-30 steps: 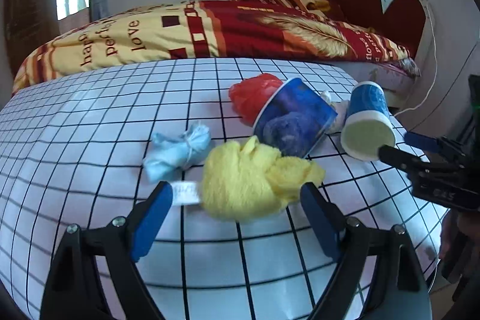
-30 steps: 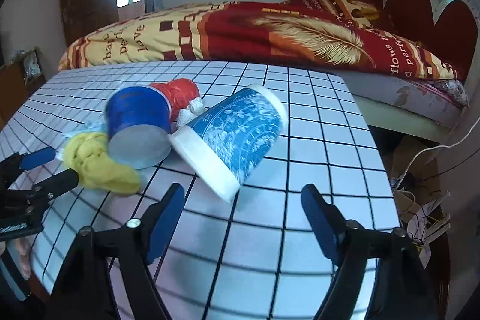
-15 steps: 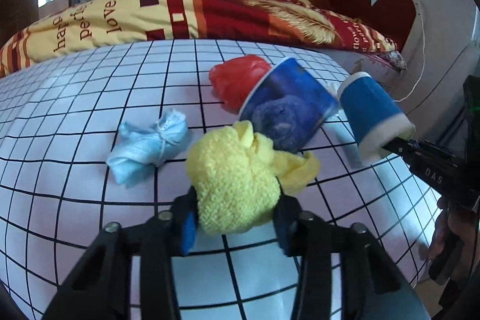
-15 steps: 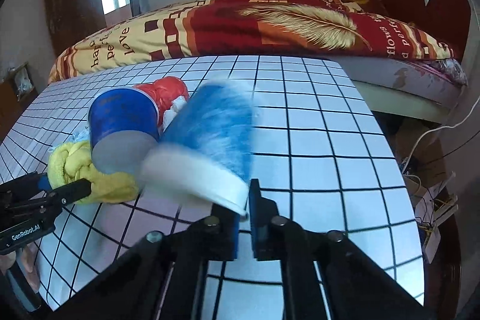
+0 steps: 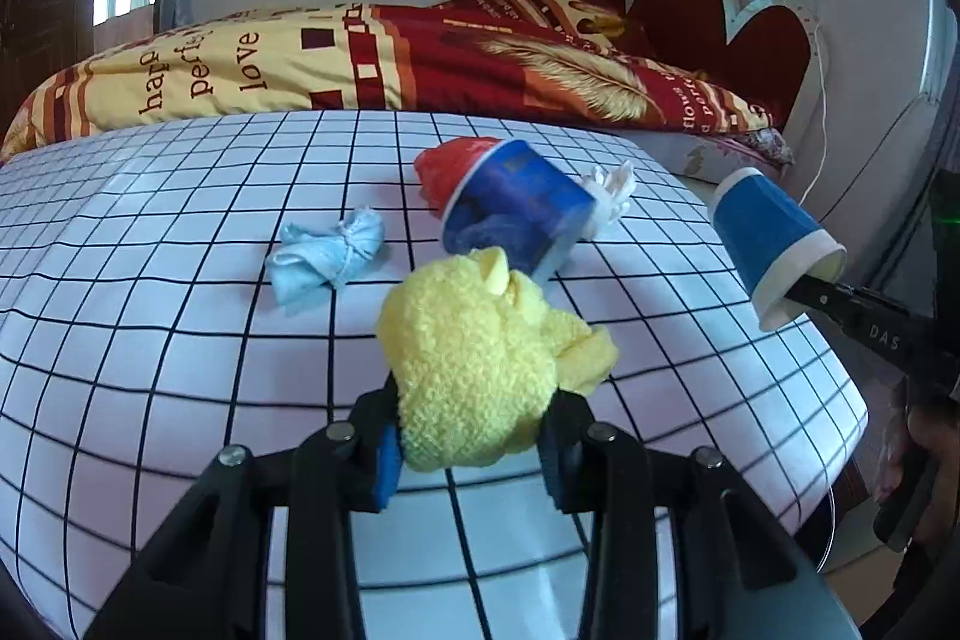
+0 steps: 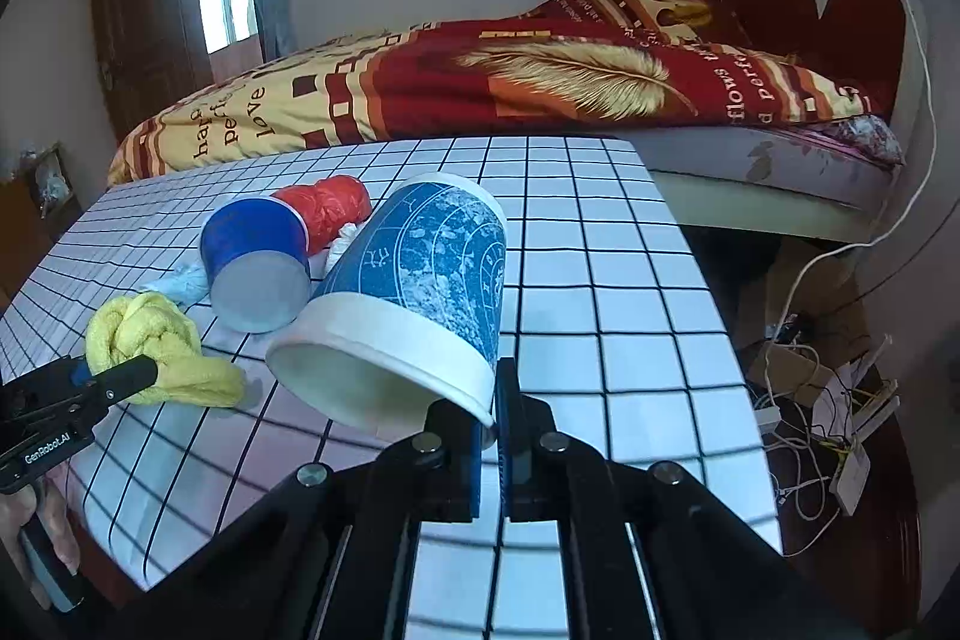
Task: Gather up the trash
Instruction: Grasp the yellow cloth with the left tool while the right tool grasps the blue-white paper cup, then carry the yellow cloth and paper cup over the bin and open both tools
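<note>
Yellow cloth (image 5: 474, 370): pinched in left tongs (image 5: 471, 451) | right tongs (image 6: 493, 445): closed, seemingly on cup rim (image 6: 384, 349)

"GenRobot.AI" on left gripper (image 6: 114, 381)

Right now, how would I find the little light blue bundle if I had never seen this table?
Look at the table with the black-lined white grid cloth in front of the bed. Left of the dark blue cup lying on its side, past the yellow cloth in the left gripper, lies the light blue bundle. It is the only pale blue thing, tied at its middle.
</note>
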`<state>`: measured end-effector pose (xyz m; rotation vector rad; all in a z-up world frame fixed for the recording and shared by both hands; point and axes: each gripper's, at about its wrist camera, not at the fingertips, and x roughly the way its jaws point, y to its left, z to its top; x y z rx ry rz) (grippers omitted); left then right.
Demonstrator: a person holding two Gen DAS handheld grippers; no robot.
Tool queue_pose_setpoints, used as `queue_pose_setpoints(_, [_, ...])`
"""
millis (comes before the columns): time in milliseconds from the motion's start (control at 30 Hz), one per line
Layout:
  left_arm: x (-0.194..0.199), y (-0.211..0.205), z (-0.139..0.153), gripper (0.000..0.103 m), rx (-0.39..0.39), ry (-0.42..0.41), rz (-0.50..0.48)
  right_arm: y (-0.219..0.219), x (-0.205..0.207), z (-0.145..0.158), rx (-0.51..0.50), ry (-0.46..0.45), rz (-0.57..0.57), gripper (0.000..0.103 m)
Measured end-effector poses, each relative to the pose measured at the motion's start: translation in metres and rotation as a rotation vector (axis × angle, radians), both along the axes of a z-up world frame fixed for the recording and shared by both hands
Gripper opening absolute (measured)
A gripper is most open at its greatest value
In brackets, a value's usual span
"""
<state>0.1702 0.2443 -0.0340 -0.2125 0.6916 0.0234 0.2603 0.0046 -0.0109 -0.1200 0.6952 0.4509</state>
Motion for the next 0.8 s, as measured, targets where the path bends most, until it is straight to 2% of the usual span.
queue_pose_setpoints(367, [-0.019, -0.035, 0.012, 0.038, -0.006, -0.031, -0.052, -0.054, -0.044, 0.01, -0.007, -0.031, -0.037, 0.004])
queue_pose_setpoints(800, [-0.022, -0.125, 0.024, 0.038, 0.032, -0.07, -0.236, -0.145, -0.083, 0.01, 0.001, -0.033, -0.17, 0.004])
